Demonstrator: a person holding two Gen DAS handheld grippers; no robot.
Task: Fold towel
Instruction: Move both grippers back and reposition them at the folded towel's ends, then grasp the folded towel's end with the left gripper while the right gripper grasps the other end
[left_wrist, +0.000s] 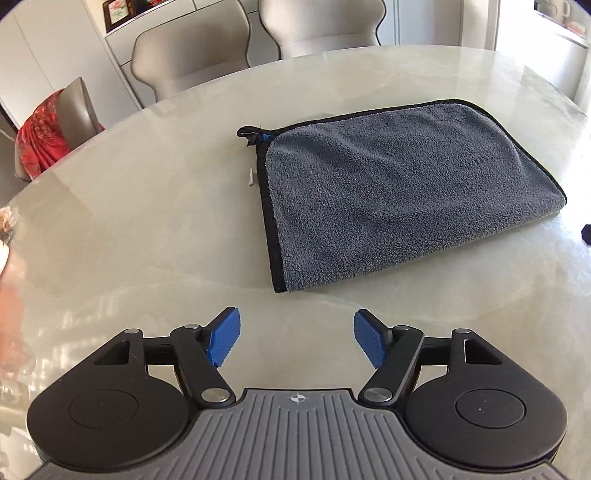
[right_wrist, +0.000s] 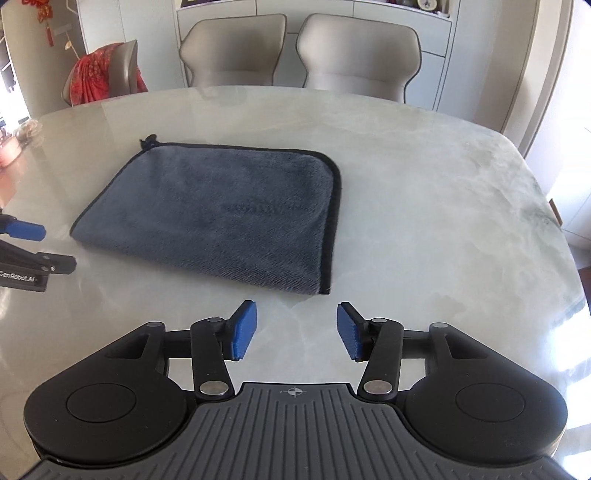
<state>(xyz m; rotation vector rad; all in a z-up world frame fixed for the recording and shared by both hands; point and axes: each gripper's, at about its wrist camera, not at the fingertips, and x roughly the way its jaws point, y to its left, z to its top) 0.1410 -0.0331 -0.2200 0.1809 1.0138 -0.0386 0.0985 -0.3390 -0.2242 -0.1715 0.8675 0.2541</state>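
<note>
Left gripper (left_wrist: 297, 341) wide apart, empty, above table (left_wrist: 147, 221). Right gripper (right_wrist: 297, 330) also wide, empty. Towel (right_wrist: 221, 218) lies flat ahead of both, already doubled, long axis left-right. Its near right corner sits just beyond right fingers; from left gripper it lies ahead-right, farther. Right likely nearer.

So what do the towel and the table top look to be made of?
Towel: grey plush microfibre by its looped nap, edged in black stitched binding. Table: probably polished marble or a stone-look slab, pale and cloudy-veined, glossy enough to reflect the chairs and window light.
</note>
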